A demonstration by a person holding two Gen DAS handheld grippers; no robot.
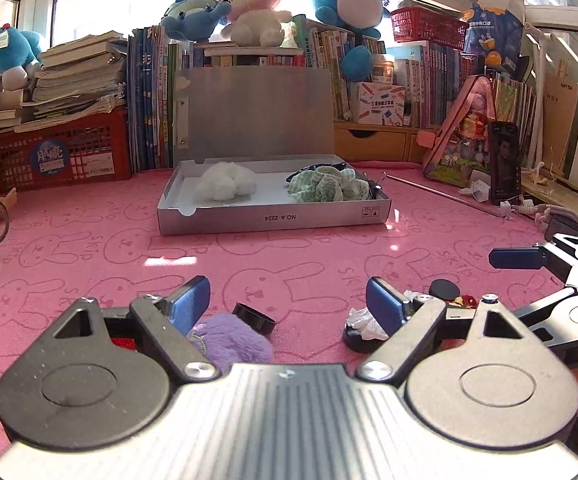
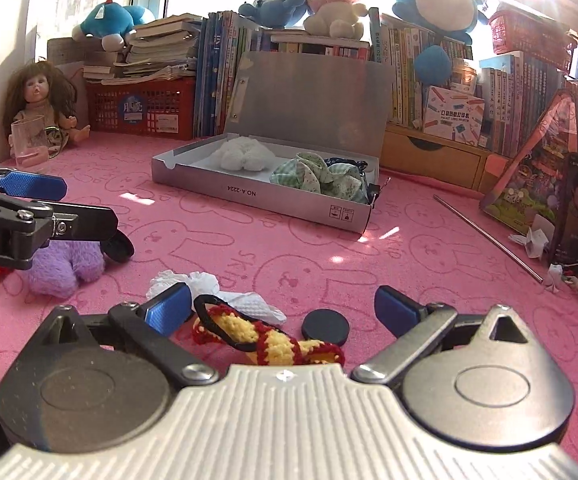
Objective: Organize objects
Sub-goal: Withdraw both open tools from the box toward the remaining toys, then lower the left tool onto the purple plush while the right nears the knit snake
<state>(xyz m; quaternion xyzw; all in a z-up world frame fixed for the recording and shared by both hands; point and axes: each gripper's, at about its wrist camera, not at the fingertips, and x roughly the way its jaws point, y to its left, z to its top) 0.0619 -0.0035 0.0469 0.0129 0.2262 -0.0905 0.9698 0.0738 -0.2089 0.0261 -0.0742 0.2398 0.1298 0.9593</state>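
Behind left gripper, purple plush half hidden; jaws apart.

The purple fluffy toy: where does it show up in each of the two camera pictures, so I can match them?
Left wrist view: the purple fluffy toy lies at bottom centre, just past the left gripper, between its open fingers.
Right wrist view: it lies at far left, partly under the other gripper.
Shared landmark: the open silver box on the pink cloth, beyond the toy in both.
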